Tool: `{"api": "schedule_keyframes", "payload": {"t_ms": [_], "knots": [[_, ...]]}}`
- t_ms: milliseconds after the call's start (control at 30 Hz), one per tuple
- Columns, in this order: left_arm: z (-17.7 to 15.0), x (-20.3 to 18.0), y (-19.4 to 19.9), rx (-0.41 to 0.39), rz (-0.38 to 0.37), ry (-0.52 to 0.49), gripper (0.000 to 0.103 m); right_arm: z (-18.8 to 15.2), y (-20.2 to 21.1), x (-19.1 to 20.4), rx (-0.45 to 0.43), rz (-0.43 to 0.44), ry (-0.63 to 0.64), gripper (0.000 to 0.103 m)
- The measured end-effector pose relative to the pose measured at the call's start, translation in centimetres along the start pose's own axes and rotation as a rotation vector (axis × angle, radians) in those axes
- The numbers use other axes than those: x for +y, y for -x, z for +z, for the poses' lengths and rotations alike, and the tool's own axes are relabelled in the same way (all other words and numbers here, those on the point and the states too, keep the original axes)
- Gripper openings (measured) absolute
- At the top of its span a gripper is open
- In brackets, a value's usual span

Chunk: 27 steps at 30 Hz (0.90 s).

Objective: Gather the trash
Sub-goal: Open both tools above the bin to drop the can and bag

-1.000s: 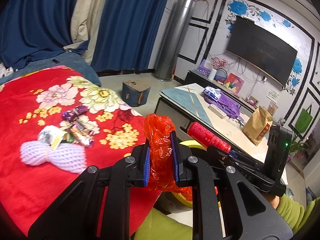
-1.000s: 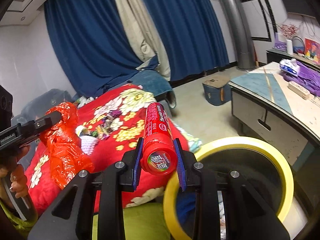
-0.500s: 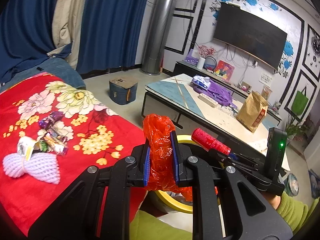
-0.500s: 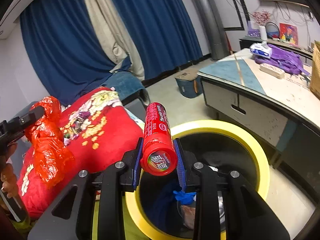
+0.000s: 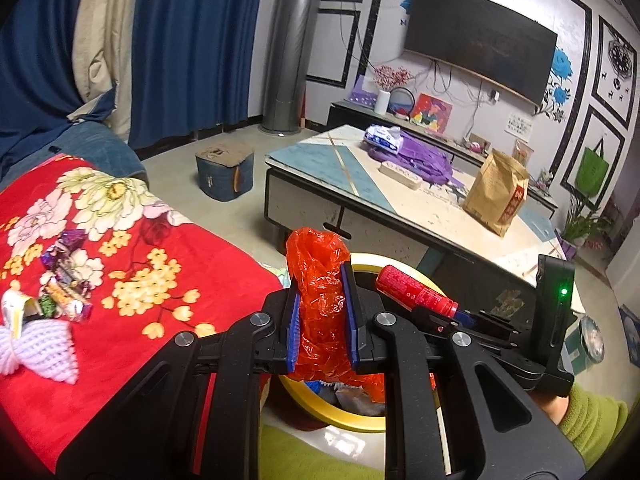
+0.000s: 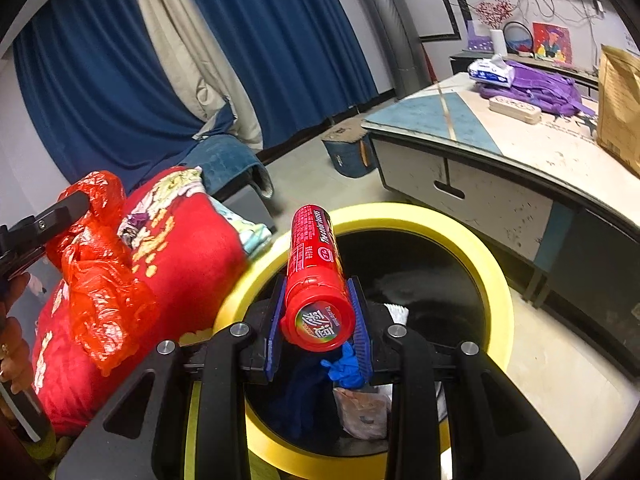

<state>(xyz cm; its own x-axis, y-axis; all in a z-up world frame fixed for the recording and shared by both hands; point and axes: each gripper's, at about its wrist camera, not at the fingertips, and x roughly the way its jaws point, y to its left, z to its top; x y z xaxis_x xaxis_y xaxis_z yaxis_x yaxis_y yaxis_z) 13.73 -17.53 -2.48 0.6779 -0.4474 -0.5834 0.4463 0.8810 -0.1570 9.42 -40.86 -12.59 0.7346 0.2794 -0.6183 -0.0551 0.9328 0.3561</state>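
Observation:
My left gripper is shut on a crumpled red plastic bag, which hangs over the near rim of the yellow-rimmed trash bin. My right gripper is shut on a red candy tube, held over the open mouth of the bin. The right wrist view also shows the red plastic bag at the left, beside the bin. Inside the bin lie a blue glove and other scraps. Candy wrappers and a white foam net lie on the red flowered blanket.
A low coffee table stands behind the bin with a brown paper bag, a purple bag and a tissue pack. A small blue stool sits on the floor. Blue curtains hang behind the sofa.
Both grippers have swung right and downward from over the blanket to the bin. The bin's mouth now fills the right wrist view, and the wrappers have slid to the left edge.

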Motion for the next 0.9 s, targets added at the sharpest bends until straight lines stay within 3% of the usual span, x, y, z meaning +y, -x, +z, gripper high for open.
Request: {"api": "schedule_keyframes", "payload": {"t_ms": [400,733,767,800,833,867,900], "knots": [[-1.7,-1.1,-4.8,0.101,-0.004,-0.059,0.012,-1.1,0.1,-2.8,0.006,-0.053,-0.048,0.028],[-1.7,0.0,-6.4,0.139,-0.044,-0.007,0.012,-1.3,-0.4,-3.0,0.026,-0.049,-0.061,0.029],[-1.7,0.1,-6.5,0.137,-0.041,-0.010,0.017,-1.3,-0.5,-3.0,0.031,-0.049,-0.064,0.029],[-1.7,0.3,-6.6,0.138,-0.044,0.002,0.027,-1.3,-0.5,-3.0,0.034,-0.048,-0.068,0.032],[-1.6,0.6,-6.6,0.138,-0.055,0.022,0.037,-1.3,-0.5,-3.2,0.034,-0.046,-0.076,0.040],[-1.6,0.9,-6.5,0.133,-0.064,0.042,0.056,-1.3,-0.4,-3.3,0.031,-0.046,-0.085,0.043],[-1.5,1.2,-6.2,0.121,-0.073,0.063,0.064,-1.2,-0.4,-3.4,0.029,-0.049,-0.091,0.049]]}}
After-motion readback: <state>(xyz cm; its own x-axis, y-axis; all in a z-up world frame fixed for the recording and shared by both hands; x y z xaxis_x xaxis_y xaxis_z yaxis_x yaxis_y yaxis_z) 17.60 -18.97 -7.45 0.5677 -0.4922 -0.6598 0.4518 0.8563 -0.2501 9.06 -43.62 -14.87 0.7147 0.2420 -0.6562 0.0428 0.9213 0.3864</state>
